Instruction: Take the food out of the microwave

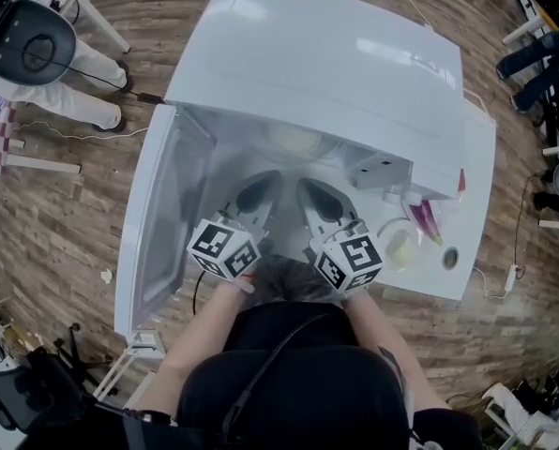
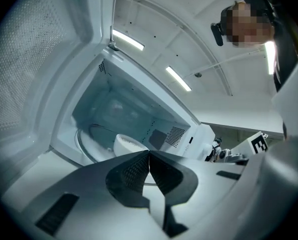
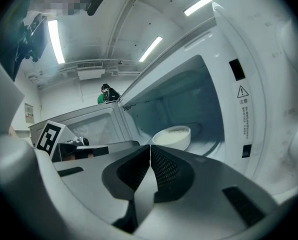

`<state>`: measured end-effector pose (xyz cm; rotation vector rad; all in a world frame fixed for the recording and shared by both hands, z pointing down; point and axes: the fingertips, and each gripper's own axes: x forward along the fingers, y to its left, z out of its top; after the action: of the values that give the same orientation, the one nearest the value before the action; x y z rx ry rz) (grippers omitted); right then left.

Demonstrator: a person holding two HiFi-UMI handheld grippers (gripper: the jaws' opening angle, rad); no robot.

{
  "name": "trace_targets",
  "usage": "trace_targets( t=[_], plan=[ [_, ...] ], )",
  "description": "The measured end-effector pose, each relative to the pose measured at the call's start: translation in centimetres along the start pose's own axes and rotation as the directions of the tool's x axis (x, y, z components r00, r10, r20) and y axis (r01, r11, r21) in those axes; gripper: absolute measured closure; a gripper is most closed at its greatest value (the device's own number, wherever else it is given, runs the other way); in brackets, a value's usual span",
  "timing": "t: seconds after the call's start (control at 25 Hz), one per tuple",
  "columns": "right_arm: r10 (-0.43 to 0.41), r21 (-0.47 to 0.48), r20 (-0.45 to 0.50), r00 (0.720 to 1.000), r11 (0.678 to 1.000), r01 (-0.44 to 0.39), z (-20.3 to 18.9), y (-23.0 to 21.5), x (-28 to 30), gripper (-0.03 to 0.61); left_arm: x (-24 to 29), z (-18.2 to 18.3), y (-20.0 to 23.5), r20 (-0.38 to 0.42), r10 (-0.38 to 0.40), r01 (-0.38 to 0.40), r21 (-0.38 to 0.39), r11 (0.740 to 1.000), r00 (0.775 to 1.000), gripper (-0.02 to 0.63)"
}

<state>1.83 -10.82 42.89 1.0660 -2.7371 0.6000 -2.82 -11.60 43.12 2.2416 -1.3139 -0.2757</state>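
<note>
White microwave [image 1: 317, 54] with door [image 1: 158, 214] swung open, white bowl of food [image 3: 172, 136] inside the cavity, left gripper [image 2: 149, 155] and right gripper [image 3: 150, 149] side by side at the opening, both with jaws closed together, holding nothing

Lab hall: ceiling strip lights [image 3: 55, 41], loose floor cables [image 1: 73, 137], white worktable [image 1: 479, 186].
</note>
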Motion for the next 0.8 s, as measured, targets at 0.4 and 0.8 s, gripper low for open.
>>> trace_targets(
  t=[0.4, 0.8],
  plan=[
    [-0.191, 0.032, 0.024, 0.981, 0.981, 0.19, 2.5, -3.8, 0.9, 0.557, 1.2, 1.2, 1.0, -0.004, 0.007, -0.007, 0.029, 1.0, 1.0, 0.603],
    [-0.314, 0.102, -0.031, 0.949, 0.944, 0.315, 2.4, -5.3, 2.8, 0.499, 1.8, 1.9, 2.6, -0.049, 0.023, -0.023, -0.008, 1.0, 0.999, 0.602]
  ],
)
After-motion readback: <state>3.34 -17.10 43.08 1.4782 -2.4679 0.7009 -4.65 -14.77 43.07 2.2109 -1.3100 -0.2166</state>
